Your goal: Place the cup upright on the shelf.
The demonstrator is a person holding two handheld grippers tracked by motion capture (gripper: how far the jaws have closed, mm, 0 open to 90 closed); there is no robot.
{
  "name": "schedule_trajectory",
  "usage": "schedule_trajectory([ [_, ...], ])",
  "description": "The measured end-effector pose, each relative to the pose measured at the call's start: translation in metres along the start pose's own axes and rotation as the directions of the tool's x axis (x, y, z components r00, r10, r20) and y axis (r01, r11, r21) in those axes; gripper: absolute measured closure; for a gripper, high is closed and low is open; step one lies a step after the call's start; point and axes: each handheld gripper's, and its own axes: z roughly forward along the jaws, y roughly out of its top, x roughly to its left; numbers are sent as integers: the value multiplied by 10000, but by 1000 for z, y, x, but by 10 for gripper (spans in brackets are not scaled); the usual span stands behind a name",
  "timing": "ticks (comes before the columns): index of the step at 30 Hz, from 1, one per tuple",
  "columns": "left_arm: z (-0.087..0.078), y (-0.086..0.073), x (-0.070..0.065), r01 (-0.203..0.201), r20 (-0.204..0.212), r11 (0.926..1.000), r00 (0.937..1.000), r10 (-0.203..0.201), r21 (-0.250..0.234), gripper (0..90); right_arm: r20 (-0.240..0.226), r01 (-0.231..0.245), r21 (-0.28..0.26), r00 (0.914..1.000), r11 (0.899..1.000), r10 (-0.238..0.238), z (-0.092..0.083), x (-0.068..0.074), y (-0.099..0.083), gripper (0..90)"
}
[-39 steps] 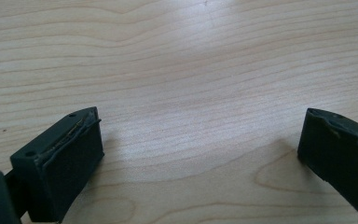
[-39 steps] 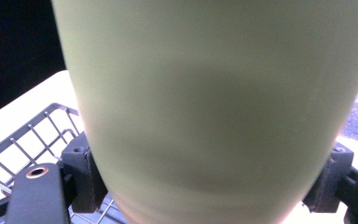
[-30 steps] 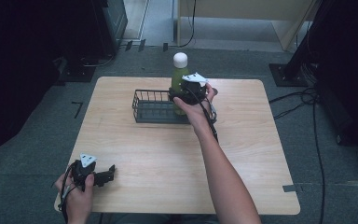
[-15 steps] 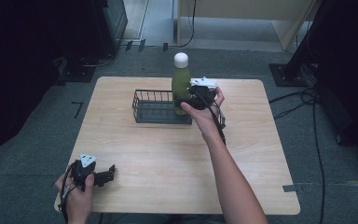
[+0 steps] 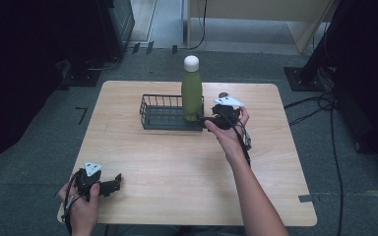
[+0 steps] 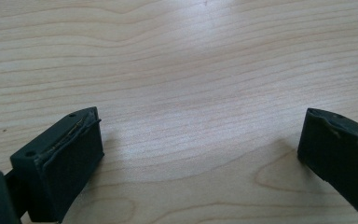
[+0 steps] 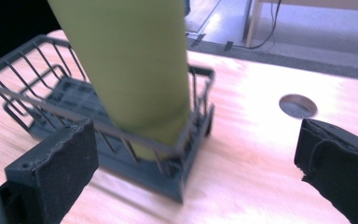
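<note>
Pale wood-grain table [image 5: 177,162] occupies the centre of the high view, on grey carpet. Black wire basket [image 5: 170,113] sits on its upper middle part. Green bottle [image 5: 192,93] with a white cap [image 5: 191,62] stands upright in the basket's right end; in the right gripper view its green body rises out of the top of the frame behind the basket wires. Right gripper [image 5: 207,119], held by the right hand [image 5: 229,129], lies just right of the basket, apart from the bottle; its jaws have just been opening and stand wide, nothing between them. Left gripper [image 5: 114,182], in the left hand [image 5: 81,206], rests at the lower left of the table, jaws wide over bare wood. Round grommet hole [image 7: 298,105] marks the tabletop at centre right of the right gripper view.
</note>
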Motion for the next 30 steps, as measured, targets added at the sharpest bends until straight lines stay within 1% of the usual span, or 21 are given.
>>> schedule_trajectory([
  [1,0,0,0,0,0,10000,10000,0,0,2,0,0,0,10000,10000,0,0,0,0,0],
  [3,0,0,0,-13,-1,10000,10000,13,-2,2,45,-103,103,9999,9999,103,-5,-6,-11,0],
  [6,0,0,0,-6,-7,10000,10000,6,-2,1,98,-175,222,9998,9996,173,-11,-13,-21,0],
  [7,0,0,0,-6,-7,10000,10000,6,-2,1,98,-175,222,9998,9996,173,-11,-13,-21,0],
  [9,0,0,0,-4,-6,10000,10000,4,-3,2,230,-132,289,9997,9995,125,-18,-19,-30,0],
  [10,0,0,0,-4,-6,10000,10000,4,-3,2,230,-132,289,9997,9995,125,-18,-19,-30,0],
  [11,0,0,0,-4,-7,10000,10000,4,-3,2,261,-143,327,9996,9994,134,-23,-23,-36,0],
  [12,0,0,0,-4,-7,10000,10000,4,-3,2,261,-143,327,9996,9994,134,-23,-23,-36,0],
  [13,0,0,0,-3,-7,10000,10000,3,-3,2,385,-136,364,9992,9992,122,-28,-27,-42,0],
  [14,0,0,0,-5,-7,10000,10000,5,-4,2,385,-136,364,9992,9992,122,-28,-27,-42,0],
  [15,0,0,0,-6,-7,10000,10000,6,-3,2,440,-157,403,9989,9991,139,-33,-32,-48,0],
  [16,0,0,0,-6,-7,10000,10000,6,-3,2,440,-157,403,9989,9991,139,-33,-32,-48,0],
  [17,0,0,0,-4,-9,10000,10000,4,-9,2,501,-267,417,9984,9988,246,-38,-37,-54,0],
  [18,0,0,0,-4,-9,10000,10000,4,-9,2,501,-267,417,9984,9988,246,-38,-37,-54,0],
  [20,0,0,0,-3,-9,10000,10000,3,-11,2,622,-339,477,9976,9983,309,-45,-45,-64,0],
  [21,0,0,0,-3,-9,10000,10000,3,-11,2,622,-339,477,9976,9983,309,-45,-45,-64,0],
  [22,0,0,0,-5,-10,10000,10000,5,-11,2,710,-429,517,9967,9977,392,-49,-50,-71,0],
  [23,0,0,0,-5,-10,10000,10000,5,-11,2,710,-429,517,9967,9977,392,-49,-50,-71,0],
  [24,0,0,0,-3,-11,10000,10000,3,-11,2,812,-469,576,9958,9972,421,-53,-54,-77,0],
  [28,0,0,0,-3,-10,10000,10000,3,-9,2,926,-613,596,9941,9963,556,-60,-62,-87,0],
  [30,0,0,0,-14,-13,10000,10000,14,-2,2,1075,-783,629,9916,9949,712,-67,-69,-97,0],
])
